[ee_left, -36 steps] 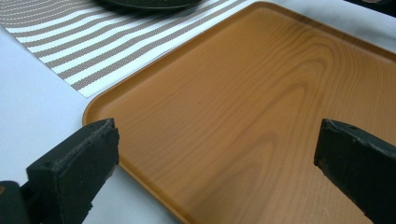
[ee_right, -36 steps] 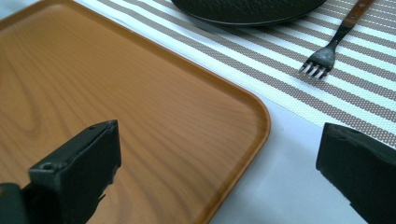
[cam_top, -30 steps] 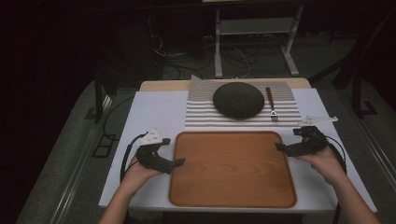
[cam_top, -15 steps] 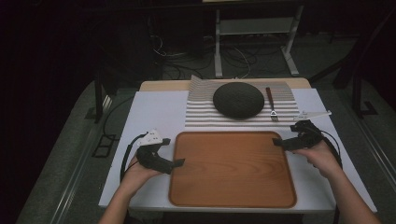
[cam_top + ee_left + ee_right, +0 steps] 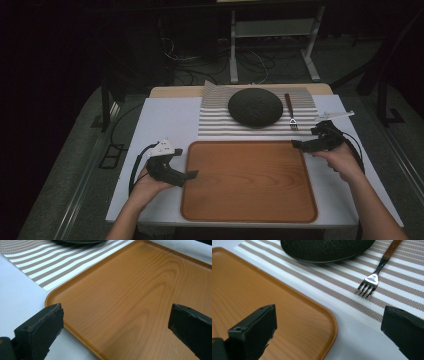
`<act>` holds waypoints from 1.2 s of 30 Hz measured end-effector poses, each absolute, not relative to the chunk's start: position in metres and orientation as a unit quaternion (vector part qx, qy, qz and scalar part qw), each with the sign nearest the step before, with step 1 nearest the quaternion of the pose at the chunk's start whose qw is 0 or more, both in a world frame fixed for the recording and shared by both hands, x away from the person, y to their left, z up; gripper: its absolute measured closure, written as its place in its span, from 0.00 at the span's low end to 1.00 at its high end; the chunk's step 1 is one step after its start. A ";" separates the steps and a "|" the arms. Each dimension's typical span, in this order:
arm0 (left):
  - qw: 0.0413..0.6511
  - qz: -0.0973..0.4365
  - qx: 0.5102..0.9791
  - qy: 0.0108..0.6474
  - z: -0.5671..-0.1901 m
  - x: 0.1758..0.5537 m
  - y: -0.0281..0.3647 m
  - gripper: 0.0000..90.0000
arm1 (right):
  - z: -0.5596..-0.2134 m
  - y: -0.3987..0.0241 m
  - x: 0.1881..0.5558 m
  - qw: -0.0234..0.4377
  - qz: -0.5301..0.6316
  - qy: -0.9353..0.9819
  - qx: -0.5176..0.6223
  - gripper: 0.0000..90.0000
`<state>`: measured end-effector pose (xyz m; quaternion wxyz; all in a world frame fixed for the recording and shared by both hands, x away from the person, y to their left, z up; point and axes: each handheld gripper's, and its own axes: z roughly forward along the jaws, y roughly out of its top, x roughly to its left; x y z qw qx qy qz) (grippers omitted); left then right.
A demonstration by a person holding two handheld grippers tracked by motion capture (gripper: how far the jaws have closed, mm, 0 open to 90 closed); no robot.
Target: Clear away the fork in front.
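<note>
The table (image 5: 165, 120) has a white top and stands in a dark room; behind it there are cables on the floor and a pale metal frame (image 5: 272, 35). At the far side of the table lies a striped mat (image 5: 215, 120), and on it a dark round plate (image 5: 255, 107) with a fork (image 5: 290, 111) just beside it on the right, tines toward the person. A small white piece (image 5: 337, 115) lies near the right edge of the table. The tray (image 5: 248, 182) is in front of the mat, in the middle of the near half of the table; it is wooden, orange-brown with visible grain, has rounded corners and a low raised rim, and nothing lies in it. The left gripper (image 5: 192, 174) is at the left edge of the tray, and in the left gripper view its jaws are spread wide, one over the white table and one over the tray surface. The right gripper (image 5: 296, 145) is at the far right corner of the tray, also with jaws spread wide; in the right gripper view the tray corner (image 5: 322, 322) and the fork (image 5: 372, 280) are between them. Compared with one second ago, the right gripper has moved to the left, from outside the tray to its corner, while the left gripper has stayed in the same place. The tray, plate and fork have not moved.
</note>
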<state>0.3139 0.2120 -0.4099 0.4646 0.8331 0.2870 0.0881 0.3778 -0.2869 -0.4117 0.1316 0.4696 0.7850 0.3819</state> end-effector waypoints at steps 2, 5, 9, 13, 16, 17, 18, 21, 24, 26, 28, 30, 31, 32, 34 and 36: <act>0.464 0.088 0.833 0.287 -0.410 0.314 0.212 0.00 | -0.411 -0.288 0.381 0.133 0.382 0.783 0.472 0.00; 0.464 0.088 0.833 0.287 -0.410 0.314 0.212 0.00 | -0.411 -0.288 0.385 0.134 0.379 0.784 0.472 0.00; 0.465 0.087 0.833 0.288 -0.410 0.314 0.212 0.00 | -0.411 -0.288 0.391 0.135 0.377 0.784 0.475 0.00; 0.465 0.088 0.833 0.288 -0.410 0.314 0.212 0.00 | -0.412 -0.286 0.400 0.134 0.374 0.785 0.477 0.00; 0.465 0.088 0.832 0.289 -0.410 0.314 0.213 0.00 | -0.413 -0.284 0.405 0.132 0.370 0.785 0.479 0.00; 0.466 0.088 0.831 0.290 -0.410 0.314 0.213 0.00 | -0.413 -0.284 0.410 0.132 0.369 0.785 0.480 0.00; 0.466 0.088 0.831 0.291 -0.410 0.314 0.213 0.00 | -0.413 -0.284 0.410 0.132 0.369 0.785 0.480 0.00; 0.465 0.088 0.831 0.291 -0.410 0.314 0.213 0.00 | -0.414 -0.284 0.416 0.130 0.366 0.784 0.484 0.00; 0.464 0.088 0.833 0.289 -0.410 0.314 0.212 0.00 | -0.412 -0.284 0.423 0.134 0.360 0.786 0.485 0.00; 0.465 0.088 0.832 0.289 -0.410 0.314 0.212 0.00 | -0.411 -0.285 0.428 0.132 0.360 0.784 0.488 0.00; 0.465 0.088 0.832 0.289 -0.410 0.314 0.212 0.00 | -0.411 -0.285 0.432 0.130 0.359 0.783 0.491 0.00; 0.465 0.088 0.832 0.290 -0.410 0.314 0.212 0.00 | -0.411 -0.285 0.436 0.129 0.357 0.783 0.493 0.00; 0.465 0.088 0.832 0.290 -0.410 0.314 0.212 0.00 | -0.411 -0.286 0.438 0.129 0.356 0.783 0.494 0.00; 0.465 0.089 0.832 0.290 -0.409 0.314 0.212 0.00 | -0.411 -0.286 0.439 0.128 0.356 0.783 0.494 0.01; 0.465 0.088 0.832 0.290 -0.410 0.314 0.212 0.00 | -0.411 -0.286 0.443 0.131 0.349 0.783 0.499 0.04; 0.465 0.088 0.832 0.289 -0.410 0.314 0.212 0.00 | -0.411 -0.286 0.447 0.130 0.344 0.784 0.500 0.04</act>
